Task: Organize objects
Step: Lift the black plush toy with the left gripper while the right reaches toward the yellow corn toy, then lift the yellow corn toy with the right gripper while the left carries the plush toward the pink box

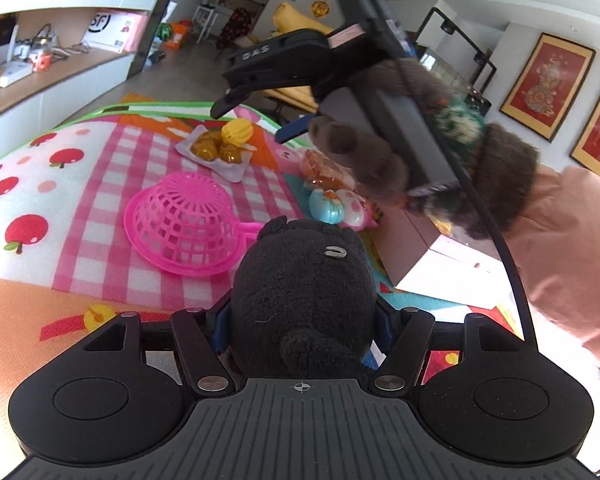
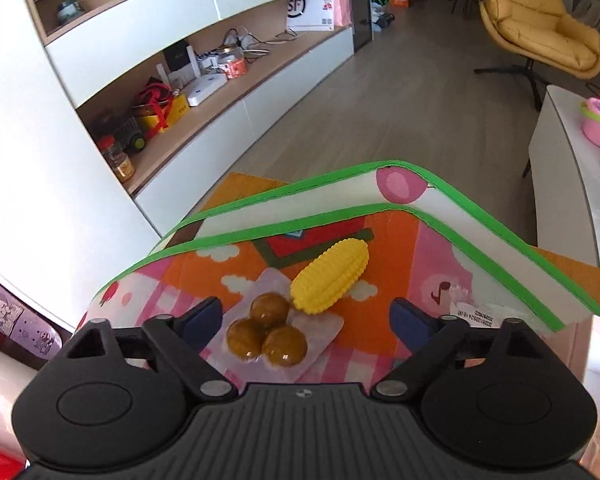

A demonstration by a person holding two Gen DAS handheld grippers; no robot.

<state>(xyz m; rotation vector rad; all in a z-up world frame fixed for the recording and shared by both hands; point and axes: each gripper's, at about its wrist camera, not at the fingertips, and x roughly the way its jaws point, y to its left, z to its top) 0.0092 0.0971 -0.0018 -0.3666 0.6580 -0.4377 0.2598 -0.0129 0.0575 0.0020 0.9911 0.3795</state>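
My left gripper (image 1: pixel 302 320) is shut on a black plush toy (image 1: pixel 304 292), held above the colourful play mat (image 1: pixel 100 168). An upturned pink basket (image 1: pixel 184 228) lies just ahead of it. My right gripper (image 2: pixel 306 312) is open and hovers over a clear packet of three brown balls (image 2: pixel 266 332) with a yellow toy corn (image 2: pixel 332 276) just beyond it. The right gripper also shows in the left wrist view (image 1: pixel 252 116), above the same packet (image 1: pixel 216 152) and corn (image 1: pixel 238 130).
Small toys, a wrapped bun (image 1: pixel 324 168) and a teal and pink figure (image 1: pixel 340 208), lie right of the basket. A grey box (image 1: pixel 420 248) stands at the mat's right. A shelf unit (image 2: pixel 180 80), a yellow chair (image 2: pixel 540 20) and a white side table (image 2: pixel 572 184) surround the mat.
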